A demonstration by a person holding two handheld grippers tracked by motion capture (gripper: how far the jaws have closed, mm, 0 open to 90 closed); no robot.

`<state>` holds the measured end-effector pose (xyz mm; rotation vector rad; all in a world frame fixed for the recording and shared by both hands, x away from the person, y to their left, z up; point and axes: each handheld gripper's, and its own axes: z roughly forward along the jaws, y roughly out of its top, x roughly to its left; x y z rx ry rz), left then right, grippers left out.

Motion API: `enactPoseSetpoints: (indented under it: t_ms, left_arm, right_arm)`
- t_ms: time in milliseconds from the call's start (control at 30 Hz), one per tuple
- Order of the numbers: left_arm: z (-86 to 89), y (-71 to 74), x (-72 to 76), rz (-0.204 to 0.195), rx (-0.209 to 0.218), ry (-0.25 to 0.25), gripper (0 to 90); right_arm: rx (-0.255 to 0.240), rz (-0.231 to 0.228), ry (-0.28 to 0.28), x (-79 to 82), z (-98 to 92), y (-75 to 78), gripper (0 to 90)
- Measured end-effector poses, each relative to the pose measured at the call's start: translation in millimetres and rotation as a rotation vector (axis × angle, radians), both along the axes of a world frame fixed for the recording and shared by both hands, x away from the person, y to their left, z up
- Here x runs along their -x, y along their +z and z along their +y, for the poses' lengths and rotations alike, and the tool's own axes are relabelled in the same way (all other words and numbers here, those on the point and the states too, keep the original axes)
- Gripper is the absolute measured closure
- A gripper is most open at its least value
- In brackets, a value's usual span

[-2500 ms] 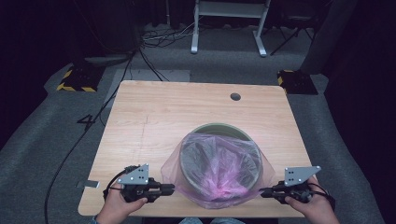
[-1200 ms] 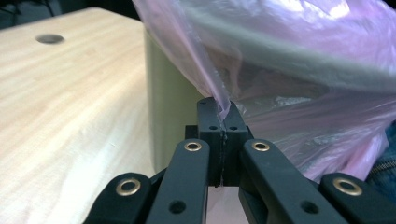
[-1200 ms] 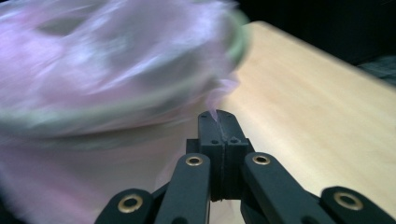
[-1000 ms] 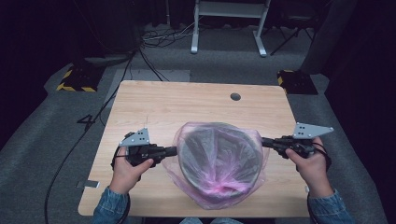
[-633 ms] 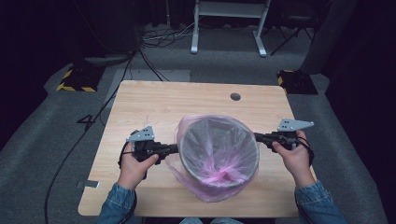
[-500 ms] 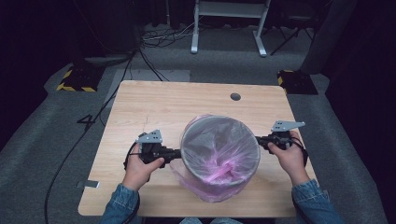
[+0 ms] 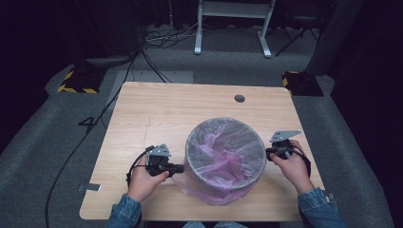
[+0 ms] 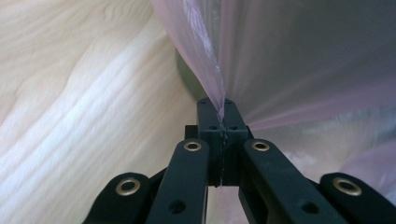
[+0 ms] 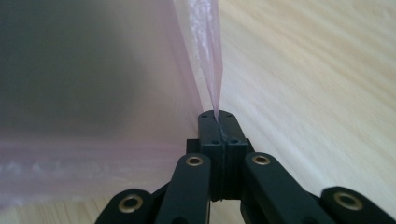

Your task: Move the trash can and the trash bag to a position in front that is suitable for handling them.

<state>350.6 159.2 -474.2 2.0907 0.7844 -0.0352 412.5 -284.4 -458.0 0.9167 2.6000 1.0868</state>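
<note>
On the table (image 7: 157, 111), toward its near edge and right of centre, stands the bin (image 7: 225, 156), with the bag (image 7: 223, 154) inside it and folded down over its rim; the left gripper (image 7: 177, 167) sits just left of the bin, the right gripper (image 7: 269, 152) just right (each touching the bag's skirt); a round hole (image 7: 239, 98) lies behind the bin near the far edge; a desk frame (image 7: 233, 21) stands on the floor beyond.

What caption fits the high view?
Both tools, left and right, clamp a pink bag folded over a round bin.
</note>
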Motion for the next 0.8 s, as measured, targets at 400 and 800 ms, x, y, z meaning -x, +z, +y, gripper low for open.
enactPoseSetpoints:
  t_ms: [400,800]
  left_arm:
    - [41.3,15.3,36.5,-0.108,0.139,0.123,38.0]
    - [-14.3,55.4,49.1,-0.269,0.063,-0.069,21.4]
  right_arm:
    - [-0.250,-0.073,-0.085,48.9,-81.9,-1.4,61.0]
    - [-0.342,-0.232,0.270,81.6,-26.2,63.4,30.0]
